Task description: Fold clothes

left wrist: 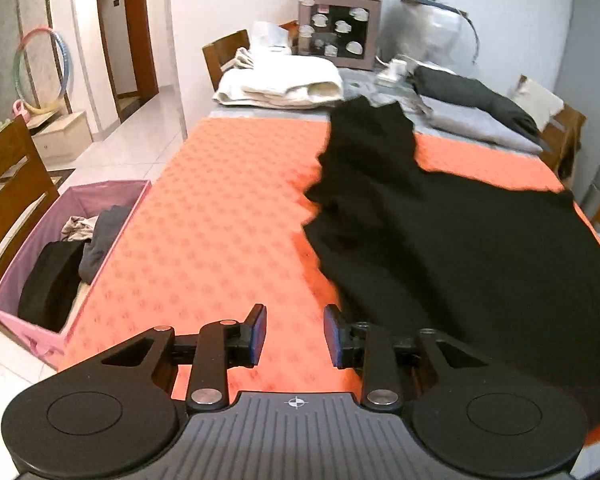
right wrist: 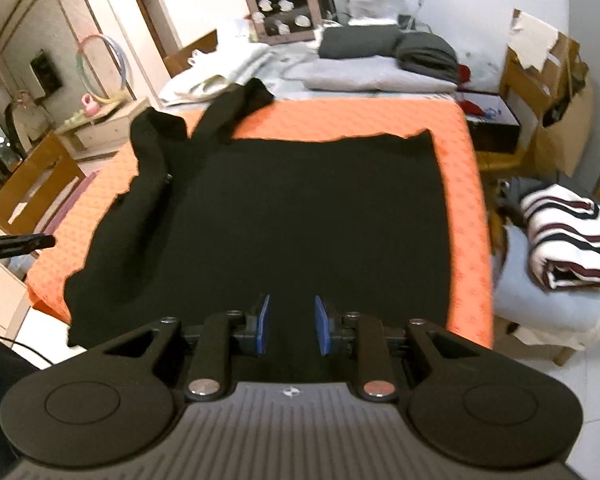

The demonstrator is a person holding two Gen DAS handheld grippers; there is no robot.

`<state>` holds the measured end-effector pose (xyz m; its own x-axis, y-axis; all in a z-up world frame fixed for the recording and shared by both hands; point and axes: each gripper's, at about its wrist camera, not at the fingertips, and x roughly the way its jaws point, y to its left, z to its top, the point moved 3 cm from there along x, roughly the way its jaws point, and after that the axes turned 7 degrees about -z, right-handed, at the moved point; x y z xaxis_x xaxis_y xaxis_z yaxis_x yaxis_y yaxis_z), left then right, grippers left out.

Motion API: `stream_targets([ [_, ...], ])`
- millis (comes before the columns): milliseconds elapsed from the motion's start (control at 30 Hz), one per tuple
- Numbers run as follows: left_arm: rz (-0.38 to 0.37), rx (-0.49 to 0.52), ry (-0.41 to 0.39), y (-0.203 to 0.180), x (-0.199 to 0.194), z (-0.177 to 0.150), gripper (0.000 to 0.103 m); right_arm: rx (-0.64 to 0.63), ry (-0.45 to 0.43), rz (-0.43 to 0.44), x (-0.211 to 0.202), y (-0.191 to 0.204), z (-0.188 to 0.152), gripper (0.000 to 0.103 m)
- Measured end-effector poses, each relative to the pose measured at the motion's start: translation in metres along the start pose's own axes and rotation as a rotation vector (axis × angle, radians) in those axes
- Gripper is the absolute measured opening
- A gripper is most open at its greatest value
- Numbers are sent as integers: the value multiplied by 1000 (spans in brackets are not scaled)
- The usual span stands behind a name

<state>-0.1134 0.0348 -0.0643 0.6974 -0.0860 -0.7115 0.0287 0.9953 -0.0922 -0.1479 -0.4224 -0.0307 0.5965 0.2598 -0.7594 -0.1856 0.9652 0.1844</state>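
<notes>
Right wrist view shows your black knit garment (right wrist: 300, 216) spread flat on the orange patterned table (right wrist: 340, 120), ready for folding, while both your right gripper (right wrist: 291, 325) and left gripper (left wrist: 295, 335) hover with fingers spread, holding nothing.

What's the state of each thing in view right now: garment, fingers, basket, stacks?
black garment: spread flat on orange cover, sleeves rumpled, unfolded
left gripper: fingers apart, nothing between them
right gripper: fingers apart, empty, above the garment
pink basket: open, clothes inside
white towels: folded, stacked
striped cloth: folded, on a seat
</notes>
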Motion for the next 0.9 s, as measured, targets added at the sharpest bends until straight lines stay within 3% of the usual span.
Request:
stream_targets([
  [200, -85, 80, -6, 37, 34, 37, 41, 37, -37, -20, 16, 56, 1, 29],
  [467, -351, 296, 51, 80, 76, 77, 44, 205, -88, -88, 42, 163, -12, 29],
  [733, -575, 602, 110, 78, 104, 64, 54, 290, -88, -141, 71, 268, -28, 29],
  [900, -643, 796, 53, 57, 126, 54, 54, 309, -74, -181, 83, 313, -37, 29],
])
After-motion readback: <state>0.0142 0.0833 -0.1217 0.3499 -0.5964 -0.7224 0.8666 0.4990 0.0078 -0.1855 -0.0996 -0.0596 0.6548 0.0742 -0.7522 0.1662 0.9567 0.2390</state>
